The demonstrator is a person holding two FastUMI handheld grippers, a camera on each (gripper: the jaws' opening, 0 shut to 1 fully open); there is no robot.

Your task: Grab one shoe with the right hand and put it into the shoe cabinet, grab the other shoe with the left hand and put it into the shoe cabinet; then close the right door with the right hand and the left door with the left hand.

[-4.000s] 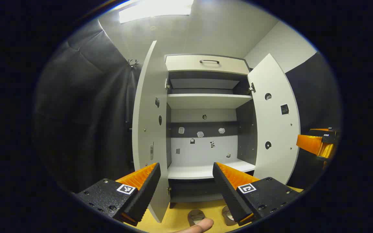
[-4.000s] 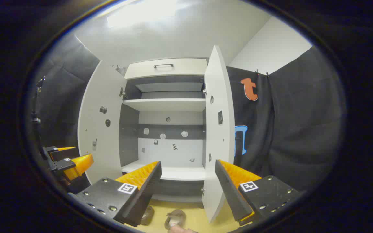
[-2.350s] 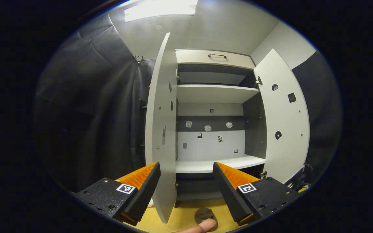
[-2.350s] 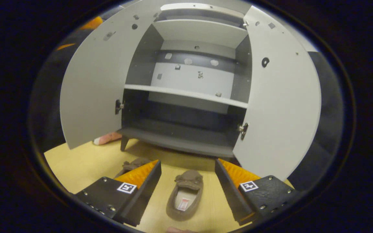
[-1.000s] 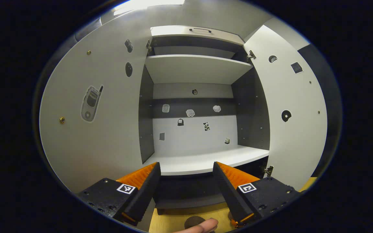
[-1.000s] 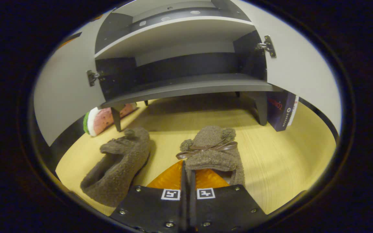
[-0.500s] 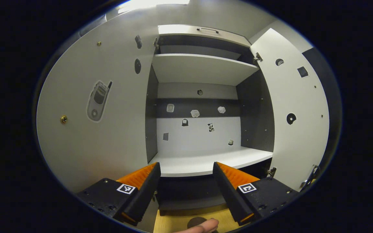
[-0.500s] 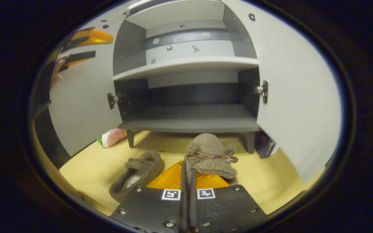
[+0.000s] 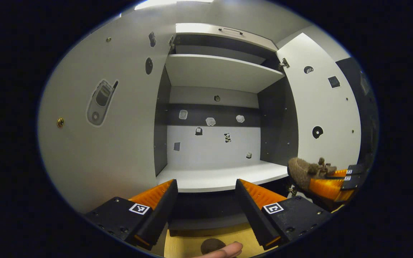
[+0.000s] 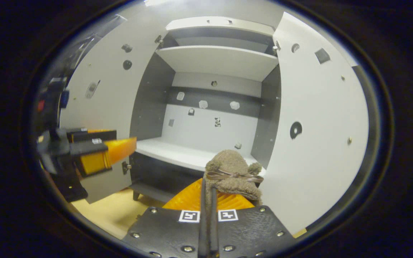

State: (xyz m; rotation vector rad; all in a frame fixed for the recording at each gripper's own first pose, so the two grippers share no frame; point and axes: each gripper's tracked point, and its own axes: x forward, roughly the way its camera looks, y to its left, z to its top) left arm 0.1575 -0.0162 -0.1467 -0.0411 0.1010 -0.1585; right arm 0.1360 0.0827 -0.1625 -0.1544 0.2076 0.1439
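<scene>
1. The left gripper (image 9: 204, 204) hangs with its fingers apart and nothing between them, pointed into the shoe cabinet (image 9: 224, 177).
2. The right gripper (image 10: 208, 195) is clamped on a fuzzy brown shoe (image 10: 232, 175); half a second ago that shoe hung low over the floor, and now it is level with the white middle shelf (image 10: 177, 152), so placing looks imminent.
3. The second shoe (image 9: 210, 246) sits on the floor just below the left gripper, not yet picked up.

Staged recording booth: white shoe cabinet (image 9: 224, 71) on yellow floor (image 10: 113, 211), black cloth wall (image 9: 366, 93).
</scene>
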